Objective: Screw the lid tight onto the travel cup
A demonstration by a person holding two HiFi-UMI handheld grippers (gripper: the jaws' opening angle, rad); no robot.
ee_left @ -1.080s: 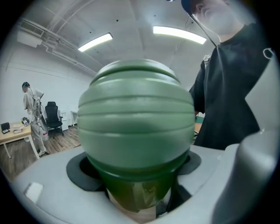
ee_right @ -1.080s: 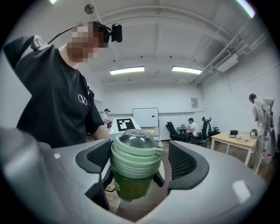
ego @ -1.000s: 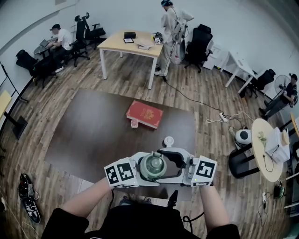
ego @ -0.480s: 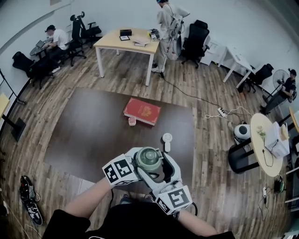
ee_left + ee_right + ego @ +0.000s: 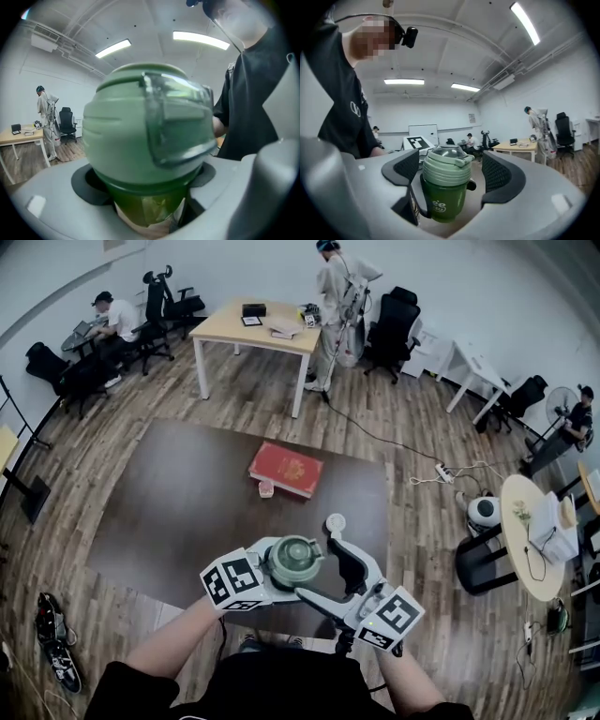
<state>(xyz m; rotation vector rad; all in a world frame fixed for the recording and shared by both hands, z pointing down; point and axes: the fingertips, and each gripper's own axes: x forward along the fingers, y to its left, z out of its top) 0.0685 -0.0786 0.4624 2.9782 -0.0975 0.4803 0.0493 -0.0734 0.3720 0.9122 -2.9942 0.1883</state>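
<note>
at the far left a seated person (image 5: pixel 112 313) works at a desk by the wall, and nearer to us dark shoes (image 5: pixel 56 643) lie on the wood floor. a dark table (image 5: pixel 178 512) fills the middle. on it lies a red book (image 5: pixel 289 469) with a small pink thing (image 5: pixel 268 488) at its near edge, and a small white thing (image 5: pixel 336 523) stands closer to us, apart from both

our left gripper (image 5: pixel 279 574) comes in from the left over the near part of the table and is clenched on the cup (image 5: pixel 294 561). in the left gripper view the dark green body sits pinched between the grey jaws, and the pale green lid (image 5: pixel 145 126) with its clear flip cover looms right before the camera. the cup is upright in the air, lid on top; we cannot tell how tight the lid sits

our right gripper (image 5: pixel 448 174) reaches in from the lower right with the cup between its jaws. in the right gripper view its black pads (image 5: pixel 497 173) stand at lid height with a gap on each side, so it is released and grips nothing; its jaws have just been opening a little. below the lid the left gripper's dark fingers (image 5: pixel 472 185) hug the cup body

further back a standing person (image 5: pixel 337 287) is beside a wooden desk (image 5: pixel 234 329), and at the far right stands a round table (image 5: pixel 525 568)
</note>
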